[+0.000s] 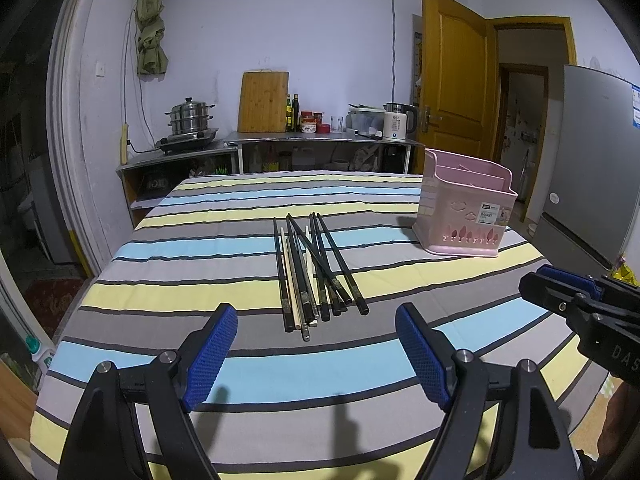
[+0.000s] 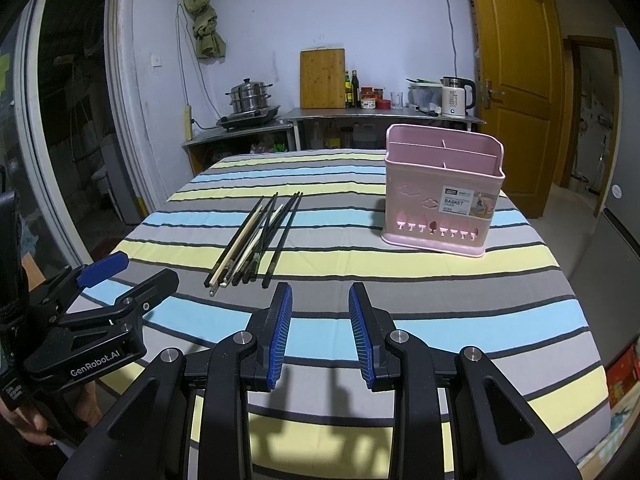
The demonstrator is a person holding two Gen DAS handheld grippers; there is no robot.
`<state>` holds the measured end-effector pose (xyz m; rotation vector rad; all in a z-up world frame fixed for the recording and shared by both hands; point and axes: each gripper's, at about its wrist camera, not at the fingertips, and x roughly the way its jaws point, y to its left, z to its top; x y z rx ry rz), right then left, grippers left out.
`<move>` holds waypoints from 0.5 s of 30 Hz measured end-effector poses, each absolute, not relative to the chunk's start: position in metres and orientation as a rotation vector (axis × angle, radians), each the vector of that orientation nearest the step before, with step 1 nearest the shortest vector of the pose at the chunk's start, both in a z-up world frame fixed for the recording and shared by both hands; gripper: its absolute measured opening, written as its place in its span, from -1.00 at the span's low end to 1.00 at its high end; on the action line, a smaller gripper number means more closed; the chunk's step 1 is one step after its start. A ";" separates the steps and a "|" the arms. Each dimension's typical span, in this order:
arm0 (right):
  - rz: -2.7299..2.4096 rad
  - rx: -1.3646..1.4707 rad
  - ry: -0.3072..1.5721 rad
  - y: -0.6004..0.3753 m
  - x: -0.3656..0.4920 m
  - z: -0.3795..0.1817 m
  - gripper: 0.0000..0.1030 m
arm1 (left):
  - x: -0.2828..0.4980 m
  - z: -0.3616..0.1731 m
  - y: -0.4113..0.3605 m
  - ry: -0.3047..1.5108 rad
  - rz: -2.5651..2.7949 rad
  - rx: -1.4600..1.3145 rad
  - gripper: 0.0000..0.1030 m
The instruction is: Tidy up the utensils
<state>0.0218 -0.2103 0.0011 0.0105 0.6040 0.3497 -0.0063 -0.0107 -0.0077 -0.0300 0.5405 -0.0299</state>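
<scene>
A loose bundle of chopsticks (image 1: 316, 272) is lying at the middle of the left wrist view, on the striped cloth (image 1: 200, 256) covering the worktop, with the thick ends pointing toward the bottom of the frame and the thin tips fanning toward the top. Most are black, and a couple are pale. Some are crossing over one another rather than lying flat side by side. The pink basket (image 1: 464, 216) is standing at the right of centre, well apart from the bundle, its divided compartments looking empty from here.

The left tool (image 1: 316, 352) is hovering at the bottom of its view, spread wide and holding nothing, lined up roughly with the thick ends. The right tool (image 2: 320, 328) is sitting at the bottom centre of its own view, part open with a narrower gap, also holding nothing; the bundle is lying up and left of it.

These sticks are likely light, stiff and smooth, so they are apt to roll or slide out of a pinch, and a crossed one may be dragging its neighbours along. Taking hold across the thicker ends, where the sticks are lying closest together, seems the surest grasp, squeezing several at once. The soft cloth may be giving a little under the tips of the tool, which should help in getting under them.
</scene>
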 end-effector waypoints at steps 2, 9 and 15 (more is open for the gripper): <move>0.350 0.009 0.605 -0.210 0.023 0.001 -0.41 | -0.006 -0.009 -0.009 0.542 -0.030 -0.030 0.58; 0.351 -0.002 0.616 -0.206 0.029 -0.002 -0.41 | -0.004 -0.010 -0.006 0.548 -0.027 -0.033 0.58; 0.352 -0.011 0.629 -0.204 0.033 -0.004 -0.41 | 0.004 -0.014 0.001 0.575 -0.052 -0.052 0.58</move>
